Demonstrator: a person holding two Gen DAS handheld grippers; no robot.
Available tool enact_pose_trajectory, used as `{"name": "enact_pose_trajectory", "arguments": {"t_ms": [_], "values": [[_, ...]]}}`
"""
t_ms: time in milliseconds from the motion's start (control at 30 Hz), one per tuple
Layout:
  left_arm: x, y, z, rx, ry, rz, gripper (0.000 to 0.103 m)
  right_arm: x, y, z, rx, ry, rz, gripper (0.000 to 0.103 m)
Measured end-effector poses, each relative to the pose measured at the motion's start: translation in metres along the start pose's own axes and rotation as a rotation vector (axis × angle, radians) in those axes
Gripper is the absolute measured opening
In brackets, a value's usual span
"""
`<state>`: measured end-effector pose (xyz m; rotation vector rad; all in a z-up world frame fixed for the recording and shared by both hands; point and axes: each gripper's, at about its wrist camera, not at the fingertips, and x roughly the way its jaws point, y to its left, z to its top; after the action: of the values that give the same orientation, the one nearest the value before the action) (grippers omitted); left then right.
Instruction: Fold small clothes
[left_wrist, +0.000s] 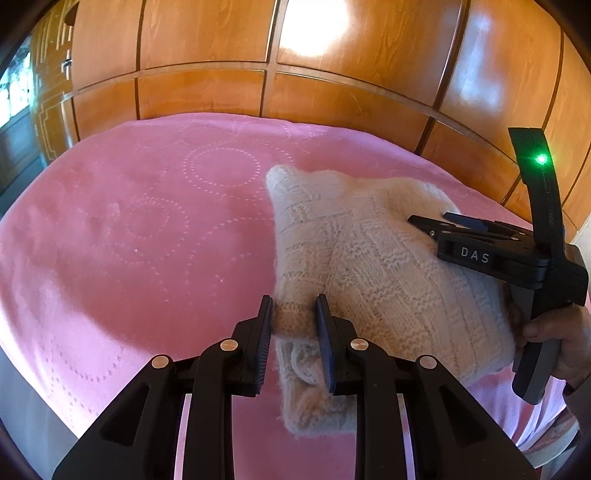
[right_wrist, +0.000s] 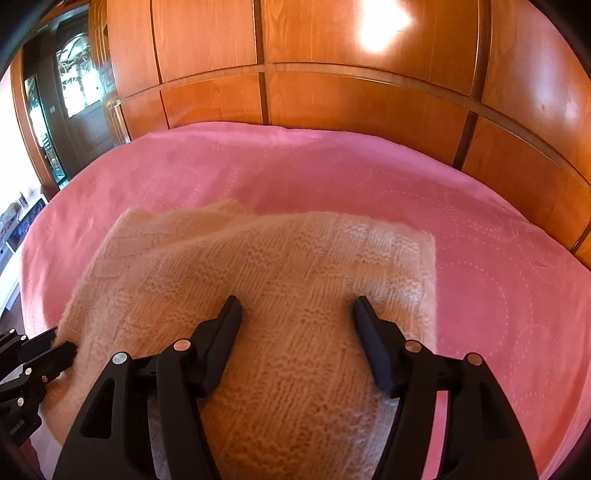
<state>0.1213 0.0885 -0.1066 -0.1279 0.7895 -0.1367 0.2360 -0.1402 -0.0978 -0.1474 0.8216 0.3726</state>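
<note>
My left gripper (left_wrist: 294, 317) pinches the cream knit's (left_wrist: 369, 266) cuff mid-fold, right gripper (right_wrist: 297, 314) wide open pressing; flattening remains.

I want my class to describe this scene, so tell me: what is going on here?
A person is folding a cream knitted garment on a pink quilted bedspread, with a handheld gripper in each hand. The left gripper is shut on the garment's ribbed edge. The right gripper is open, its fingers resting spread on the knit. Glossy wooden wardrobe panels stand behind.
</note>
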Motion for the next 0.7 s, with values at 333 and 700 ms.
{"name": "enact_pose_trajectory", "arguments": {"t_ms": [333,700], "values": [[-0.015,0.000,-0.002,-0.014,-0.024,0.036,0.058,-0.043,-0.018,-0.002,0.082,-0.029,0.035,0.088],[0.001,0.012,0.008,-0.071,0.053,-0.171,0.079,-0.044,-0.085,-0.054,0.439,0.038,0.366,0.097]]}}
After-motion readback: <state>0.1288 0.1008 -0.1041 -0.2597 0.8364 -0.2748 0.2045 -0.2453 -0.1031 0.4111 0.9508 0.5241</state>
